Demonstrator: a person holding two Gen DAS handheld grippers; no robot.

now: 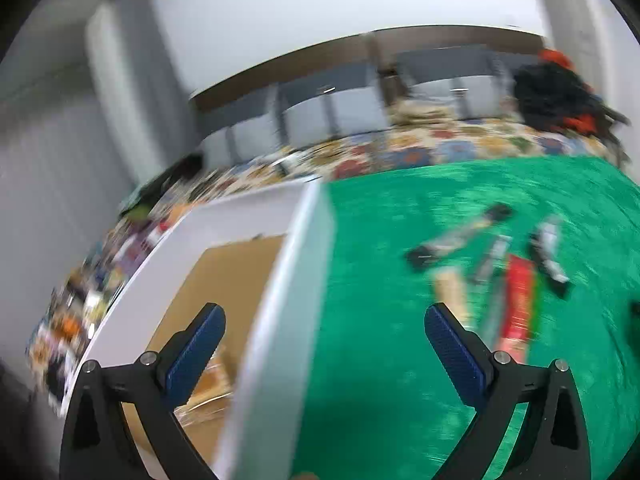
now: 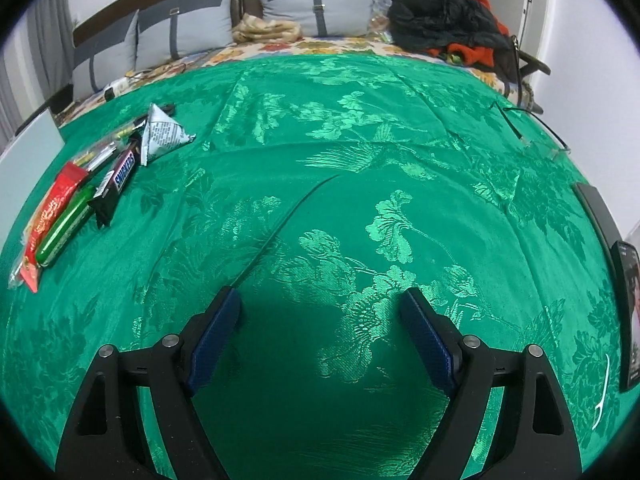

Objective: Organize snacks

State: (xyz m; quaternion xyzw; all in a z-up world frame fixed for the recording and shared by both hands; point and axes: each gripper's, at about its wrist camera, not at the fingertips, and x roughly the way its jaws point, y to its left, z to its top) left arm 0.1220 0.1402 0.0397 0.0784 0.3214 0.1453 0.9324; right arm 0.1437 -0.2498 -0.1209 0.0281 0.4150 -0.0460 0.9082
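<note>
Several snack packs lie on a green cloth (image 2: 360,160). In the right wrist view they sit at the far left: a Snickers bar (image 2: 120,174), a silver pyramid pouch (image 2: 162,134), a red wrapper (image 2: 50,210) and a green bar (image 2: 64,226). My right gripper (image 2: 320,332) hangs open over bare cloth, nothing between its fingers. In the blurred left wrist view my left gripper (image 1: 324,344) stands open and empty, straddling the wall of a white box (image 1: 280,288) with a brown cardboard floor (image 1: 216,280). The red wrapper (image 1: 518,300) and the other packs lie to the right.
Grey cushions (image 2: 192,28) line the headboard behind a flowered sheet (image 2: 320,46). A heap of black and orange clothes (image 2: 448,16) lies at the back right. Eyeglasses (image 2: 532,136) and a dark flat device (image 2: 628,304) rest near the cloth's right edge.
</note>
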